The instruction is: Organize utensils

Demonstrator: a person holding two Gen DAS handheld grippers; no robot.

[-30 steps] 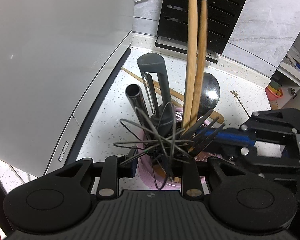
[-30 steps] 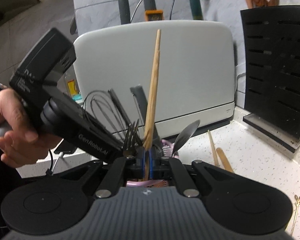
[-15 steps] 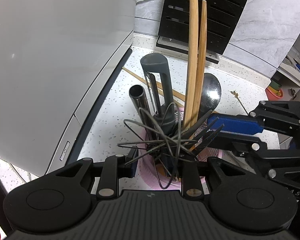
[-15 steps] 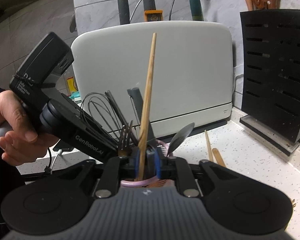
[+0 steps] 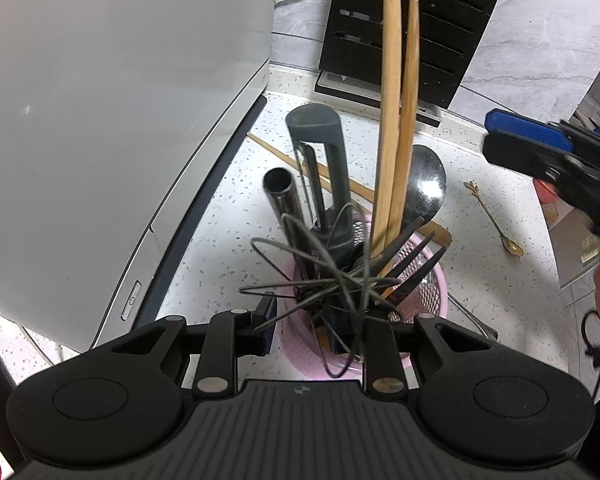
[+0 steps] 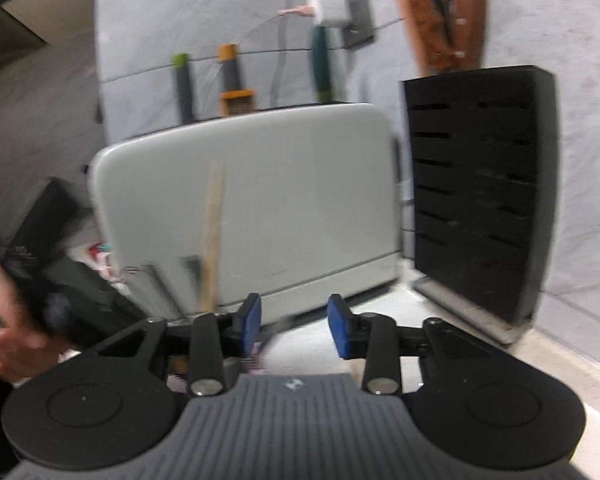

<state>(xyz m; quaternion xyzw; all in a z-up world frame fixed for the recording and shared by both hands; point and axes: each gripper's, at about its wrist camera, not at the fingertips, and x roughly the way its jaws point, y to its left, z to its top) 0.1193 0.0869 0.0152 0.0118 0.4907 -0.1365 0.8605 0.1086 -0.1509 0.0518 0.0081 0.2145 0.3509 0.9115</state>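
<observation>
speckled white countertop [image 5: 500, 280], big grey appliance [image 5: 100, 120] along one side, black slotted knife block [image 5: 412, 32] at the back wall. a second ago right gripper [image 6: 294, 326] pinched on a wooden chopstick down at the cup; now off it, away to the side, jaws opening with nothing between the blue pads [image 6: 249, 322]. chopstick [image 5: 405, 120] left standing in the pink mesh cup [image 5: 428, 280] beside the first one [image 5: 390, 120], so that drop looks done. left gripper [image 5: 320, 328] unmoved, part-spread fingers straddling the near rim of the cup; contact with the wall hidden by whisk wires, grip can't be confirmed. cup packed upright: whisk [image 5: 320, 272], grey peeler [image 5: 324, 160], dark ladle [image 5: 426, 188], black forks [image 5: 412, 256], two long chopsticks leaning together. left on the counter: wooden utensil [image 5: 356, 190] behind the cup, small gold spoon [image 5: 496, 220] well to the right. likely next picks
</observation>
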